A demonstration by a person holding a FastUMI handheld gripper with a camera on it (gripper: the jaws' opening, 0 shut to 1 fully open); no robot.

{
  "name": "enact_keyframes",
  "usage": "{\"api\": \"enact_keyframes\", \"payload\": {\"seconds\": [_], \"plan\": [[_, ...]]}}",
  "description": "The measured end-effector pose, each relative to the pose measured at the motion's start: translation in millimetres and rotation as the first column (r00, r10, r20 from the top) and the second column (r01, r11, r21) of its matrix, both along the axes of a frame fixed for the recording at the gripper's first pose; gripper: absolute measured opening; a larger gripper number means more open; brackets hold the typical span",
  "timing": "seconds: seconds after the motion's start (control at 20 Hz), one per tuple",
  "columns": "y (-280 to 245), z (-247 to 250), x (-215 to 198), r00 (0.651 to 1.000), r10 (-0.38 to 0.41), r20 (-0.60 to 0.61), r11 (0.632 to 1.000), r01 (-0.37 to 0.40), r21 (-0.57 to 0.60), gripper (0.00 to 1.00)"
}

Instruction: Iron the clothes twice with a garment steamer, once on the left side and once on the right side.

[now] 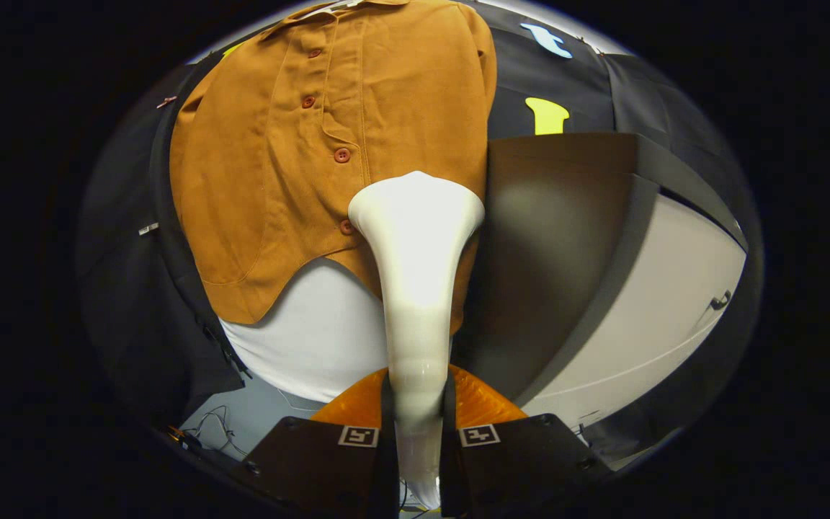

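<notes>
Steamer (415,288): white handle clamped between both fingers of the gripper (416,432), wide head pointing far, toward the cloth
Shirt (328,144): mustard button-front, hanging flat on the far wall so its front faces the steamer head
Head position: over the lower hem, just right of the button row, seemingly set for a pass up the right side
Contact: whether the head touches the fabric is hard to tell
Hidden: steamer's face and lower handle, the collar top, the hem behind the head
Right: a dark panel (566,252) covers what stands behind it
</notes>
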State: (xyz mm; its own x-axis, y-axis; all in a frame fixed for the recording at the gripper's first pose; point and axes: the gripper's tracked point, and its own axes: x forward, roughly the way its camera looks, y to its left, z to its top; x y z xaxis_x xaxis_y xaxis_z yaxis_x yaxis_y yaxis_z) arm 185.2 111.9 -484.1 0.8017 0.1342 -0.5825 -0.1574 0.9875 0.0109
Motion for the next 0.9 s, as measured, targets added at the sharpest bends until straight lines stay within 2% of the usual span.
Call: {"api": "enact_keyframes", "payload": {"seconds": [0.2,0.4,0.65,0.9], "plan": [[0,37,-25,0.998,0.018,0.057,1.000,-0.019,0.020,0.26],[9,107,-38,0.986,0.037,0.161,0.998,-0.046,0.049,0.26],[37,204,-38,0.952,0.090,0.292,0.992,-0.113,0.063,0.25],[86,277,-30,0.924,0.134,0.358,0.981,-0.175,0.086,0.26]]}}
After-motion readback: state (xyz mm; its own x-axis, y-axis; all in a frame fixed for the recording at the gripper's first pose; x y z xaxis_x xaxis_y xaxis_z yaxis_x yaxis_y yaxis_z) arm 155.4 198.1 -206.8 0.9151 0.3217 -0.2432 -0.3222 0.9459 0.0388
